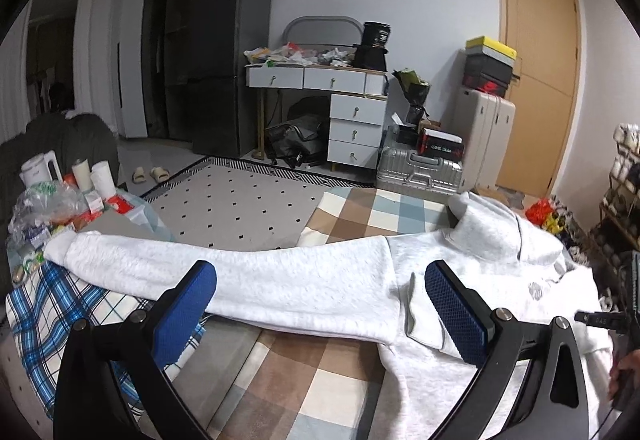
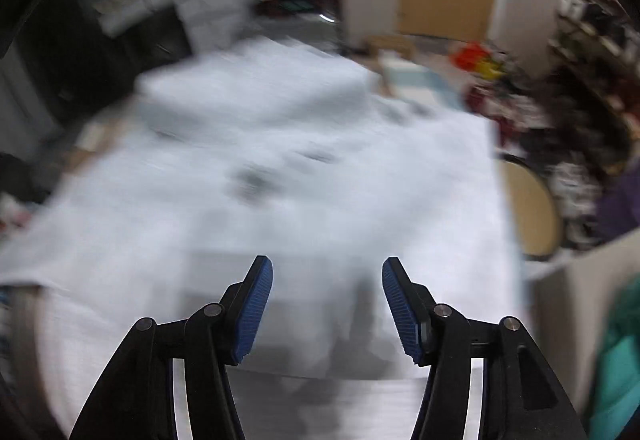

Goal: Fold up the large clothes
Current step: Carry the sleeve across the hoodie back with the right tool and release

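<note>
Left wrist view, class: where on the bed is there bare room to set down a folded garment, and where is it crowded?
Free: checked blanket below the hoodie sleeve, and beyond it. Crowded: bottles and packets at the left edge.

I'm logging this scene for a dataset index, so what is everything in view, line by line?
hoodie: one, light grey, spread flat on the checked cover, one sleeve stretched out left
checked cover: one, beige, brown and blue, under the hoodie
plaid cloth: one, blue and white, left edge
dressing table: one, white drawers, cluttered top, far wall
fridge: one, dark, left of the dressing table
suitcases: two, silver flat, beige upright
door: one, tan, right
slippers: one pair, beige, floor
left gripper: blue pads, open over the hoodie
right gripper: blue pads, open, nothing between
</note>
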A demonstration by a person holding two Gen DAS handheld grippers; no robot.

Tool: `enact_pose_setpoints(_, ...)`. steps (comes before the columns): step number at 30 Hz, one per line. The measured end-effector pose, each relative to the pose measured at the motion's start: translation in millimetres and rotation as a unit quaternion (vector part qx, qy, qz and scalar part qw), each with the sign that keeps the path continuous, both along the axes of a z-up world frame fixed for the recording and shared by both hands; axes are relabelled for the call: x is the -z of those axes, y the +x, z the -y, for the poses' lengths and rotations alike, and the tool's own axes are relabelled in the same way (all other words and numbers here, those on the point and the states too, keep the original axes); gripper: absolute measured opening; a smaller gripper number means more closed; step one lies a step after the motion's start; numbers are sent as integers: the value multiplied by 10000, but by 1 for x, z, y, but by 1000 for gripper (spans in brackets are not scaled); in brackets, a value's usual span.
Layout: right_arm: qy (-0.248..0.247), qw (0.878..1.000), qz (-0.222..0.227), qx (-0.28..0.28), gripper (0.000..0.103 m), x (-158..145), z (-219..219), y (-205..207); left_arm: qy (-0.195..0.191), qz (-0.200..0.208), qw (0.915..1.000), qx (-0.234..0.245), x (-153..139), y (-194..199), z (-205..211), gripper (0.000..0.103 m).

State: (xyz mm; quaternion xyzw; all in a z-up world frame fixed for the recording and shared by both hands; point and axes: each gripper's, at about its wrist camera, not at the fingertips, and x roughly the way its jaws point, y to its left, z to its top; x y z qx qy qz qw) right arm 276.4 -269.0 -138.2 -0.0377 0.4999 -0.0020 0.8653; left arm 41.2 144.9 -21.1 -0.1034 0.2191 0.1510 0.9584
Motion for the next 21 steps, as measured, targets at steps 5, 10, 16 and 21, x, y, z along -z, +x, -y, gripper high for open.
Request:
enact_pose_setpoints(5, -148, 9995, -285, 16, 56, 41, 12, -10, 158, -40, 9999, 47, 0, 1, 8, 102)
enact_pose_setpoints(10, -104, 9994, 220, -262, 50, 20, -2, -21, 265, -136, 9996, 26, 4, 3, 9, 102)
enact_pose_setpoints(16, -392, 9985, -217, -316, 52, 47, 1, -23, 265, -219, 9994, 7, 5, 7, 6, 102)
enact_pose_setpoints(21, 128, 9959, 454, -767, 49, -17, -25, -64, 239, -310, 9992, 110, 7, 12, 5, 102)
